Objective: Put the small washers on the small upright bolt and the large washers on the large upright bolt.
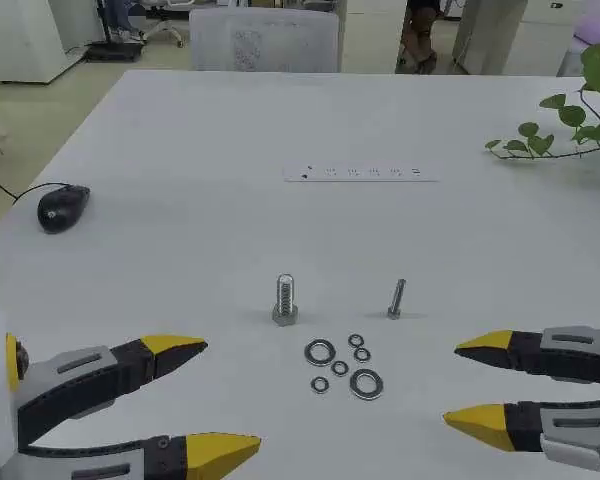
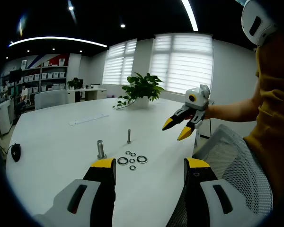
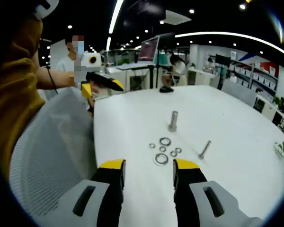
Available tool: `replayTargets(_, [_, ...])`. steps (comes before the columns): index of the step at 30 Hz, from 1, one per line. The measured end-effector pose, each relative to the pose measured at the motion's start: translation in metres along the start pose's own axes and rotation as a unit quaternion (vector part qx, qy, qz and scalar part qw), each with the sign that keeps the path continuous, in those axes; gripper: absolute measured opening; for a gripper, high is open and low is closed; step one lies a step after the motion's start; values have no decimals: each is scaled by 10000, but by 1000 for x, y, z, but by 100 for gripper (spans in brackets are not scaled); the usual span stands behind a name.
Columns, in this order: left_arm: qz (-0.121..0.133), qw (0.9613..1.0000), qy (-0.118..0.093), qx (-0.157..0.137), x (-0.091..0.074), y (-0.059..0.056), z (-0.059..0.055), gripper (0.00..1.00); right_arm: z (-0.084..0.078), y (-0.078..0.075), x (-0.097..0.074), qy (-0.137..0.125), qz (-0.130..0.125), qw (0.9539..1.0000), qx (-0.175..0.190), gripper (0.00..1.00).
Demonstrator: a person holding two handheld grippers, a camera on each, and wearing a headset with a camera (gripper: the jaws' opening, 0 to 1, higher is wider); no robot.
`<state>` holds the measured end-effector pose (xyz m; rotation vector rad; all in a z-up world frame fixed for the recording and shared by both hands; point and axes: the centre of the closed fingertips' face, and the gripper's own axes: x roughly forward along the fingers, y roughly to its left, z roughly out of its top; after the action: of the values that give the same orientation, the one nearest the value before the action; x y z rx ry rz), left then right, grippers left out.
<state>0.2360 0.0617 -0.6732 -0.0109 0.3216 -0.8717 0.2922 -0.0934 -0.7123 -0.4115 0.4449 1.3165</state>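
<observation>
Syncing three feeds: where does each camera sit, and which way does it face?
Head view: head-worn, looking down at the bolts and washers; left tongs and right tongs enter below.
Left gripper view: on left tongs, facing right tongs; own jaws, sleeve.
Right gripper view: on right tongs, facing left tongs; own jaws, sleeve.
Shared: bolts, washers.

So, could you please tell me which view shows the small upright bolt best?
The head view: the small upright bolt stands sharp and unobstructed. The left gripper view shows it smaller; the right gripper view shows it slanted and blurrier.
</observation>
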Motion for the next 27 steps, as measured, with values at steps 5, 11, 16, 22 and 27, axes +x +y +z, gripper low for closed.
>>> replayTargets(5, [18, 10000, -22, 9, -1, 0, 2, 57, 1, 4, 1, 38, 41, 10000, -58, 42])
replayTargets(11, [14, 10000, -25, 10, 0, -3, 4, 57, -1, 4, 1, 85, 47, 9999, -76, 42])
replayTargets(16, [3, 10000, -19, 10, 0, -4, 4, 57, -2, 3, 1, 108, 35, 9999, -74, 42])
replayTargets(22, [3, 10000, -24, 8, 1, -5, 5, 57, -1, 2, 0, 106, 45, 9999, -73, 42])
replayTargets(27, [-5, 10000, -12, 19, 2, -5, 6, 57, -1, 1, 0, 158, 106, 9997, -147, 42])
